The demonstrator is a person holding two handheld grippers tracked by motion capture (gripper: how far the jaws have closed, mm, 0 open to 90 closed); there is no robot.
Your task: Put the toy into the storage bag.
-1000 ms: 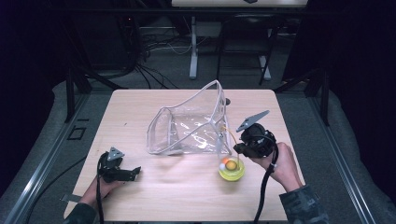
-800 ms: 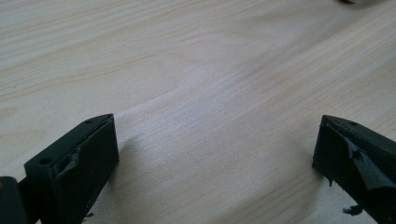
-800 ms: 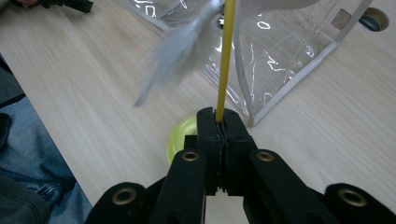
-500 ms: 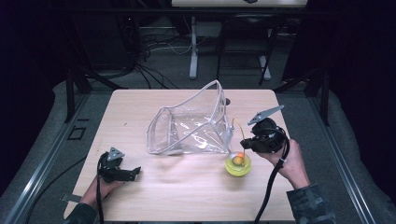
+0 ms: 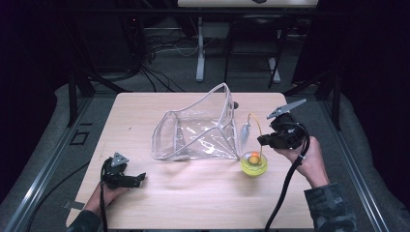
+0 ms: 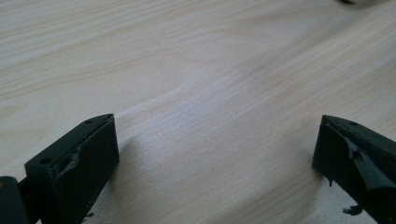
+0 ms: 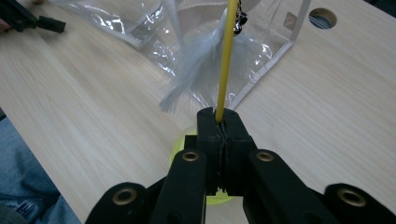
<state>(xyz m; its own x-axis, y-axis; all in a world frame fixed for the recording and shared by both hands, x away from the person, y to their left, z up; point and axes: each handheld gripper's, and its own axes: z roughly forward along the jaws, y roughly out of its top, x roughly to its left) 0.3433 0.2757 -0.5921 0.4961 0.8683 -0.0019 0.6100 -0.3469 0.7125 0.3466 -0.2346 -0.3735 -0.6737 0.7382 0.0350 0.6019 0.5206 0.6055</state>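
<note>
A yellow toy base [image 5: 254, 163] with an orange ball inside sits just right of a clear plastic bag [image 5: 193, 130] at the table's middle. A thin yellow rod [image 5: 257, 126] curves up from the base, with a grey feather [image 5: 244, 133] hanging from its top. My right gripper [image 5: 263, 140] is shut on the rod; in the right gripper view the jaws [image 7: 223, 116] pinch the rod [image 7: 226, 60] above the base [image 7: 180, 145], the feather [image 7: 196, 65] just ahead. My left gripper [image 5: 140, 178] rests open at the near left, its jaws [image 6: 215, 154] wide apart over bare wood.
The light wooden table [image 5: 145, 111] has a round hole [image 7: 322, 17] near its far right edge. The bag [image 7: 140, 23] lies open-mouthed toward the far side. Dark floor, cables and stands lie beyond the table. A sleeve [image 5: 329, 208] covers the right forearm.
My right gripper has moved right and slightly away, still shut on the rod. The yellow base has shifted right with it. The left gripper has stayed put.
</note>
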